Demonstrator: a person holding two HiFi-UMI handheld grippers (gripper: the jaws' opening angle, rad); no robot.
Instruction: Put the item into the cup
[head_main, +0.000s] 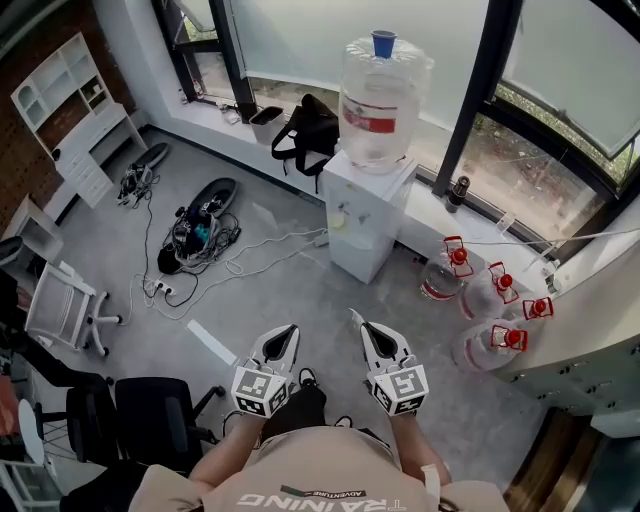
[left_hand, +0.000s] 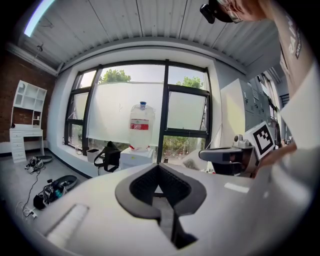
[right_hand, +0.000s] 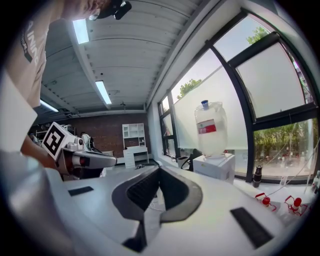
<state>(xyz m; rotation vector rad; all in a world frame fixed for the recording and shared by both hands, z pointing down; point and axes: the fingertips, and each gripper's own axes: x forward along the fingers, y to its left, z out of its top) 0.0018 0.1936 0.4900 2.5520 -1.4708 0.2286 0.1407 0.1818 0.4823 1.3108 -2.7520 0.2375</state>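
Note:
No cup and no loose item show in any view. In the head view my left gripper (head_main: 291, 329) and right gripper (head_main: 356, 317) are held side by side at chest height above the grey floor. Both point toward a white water dispenser (head_main: 362, 220) that carries a big clear bottle (head_main: 381, 98). The left gripper (left_hand: 159, 168) has its jaws together with nothing between them. The right gripper (right_hand: 159, 170) is likewise shut and empty. Each gripper view catches the other gripper off to the side.
Several spare water bottles with red caps (head_main: 489, 303) stand on the floor right of the dispenser. A black bag (head_main: 305, 130) leans at the window sill. Cables and gear (head_main: 195, 235) lie on the floor at left. A black office chair (head_main: 150, 415) and a white chair (head_main: 60, 310) stand near left.

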